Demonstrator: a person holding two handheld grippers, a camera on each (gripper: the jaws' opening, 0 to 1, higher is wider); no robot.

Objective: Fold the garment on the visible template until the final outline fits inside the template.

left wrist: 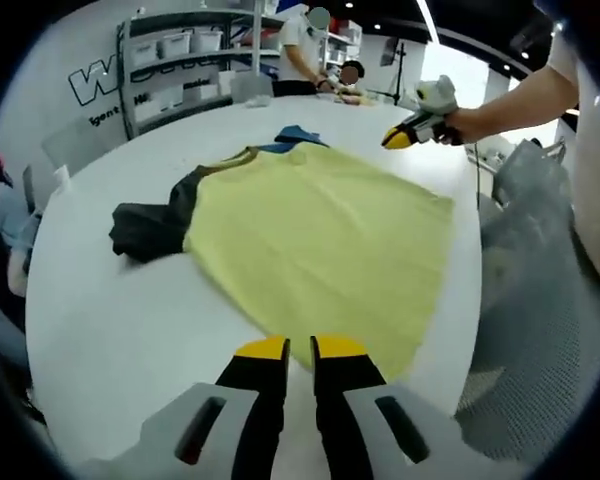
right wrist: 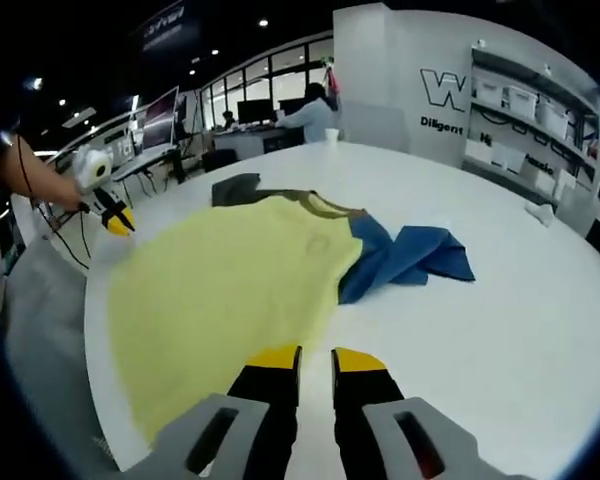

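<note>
Storage shelving [left wrist: 185, 60] with white bins [left wrist: 190, 42] — against the wall — behind the round white table [left wrist: 120, 320].

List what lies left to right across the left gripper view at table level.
Dark sleeve → yellow shirt body → right gripper, at the shirt's far corner → grey mesh at the table's edge.

Left gripper view: blue sleeve [left wrist: 296, 134] mostly hidden behind the yellow garment [left wrist: 320, 240]. Wall lettering [left wrist: 100, 80] cut off by the shelving unit [left wrist: 185, 60]. Right gripper view: dark sleeve [right wrist: 236, 189] partly hidden; wall text [right wrist: 445, 122] illegible.
</note>
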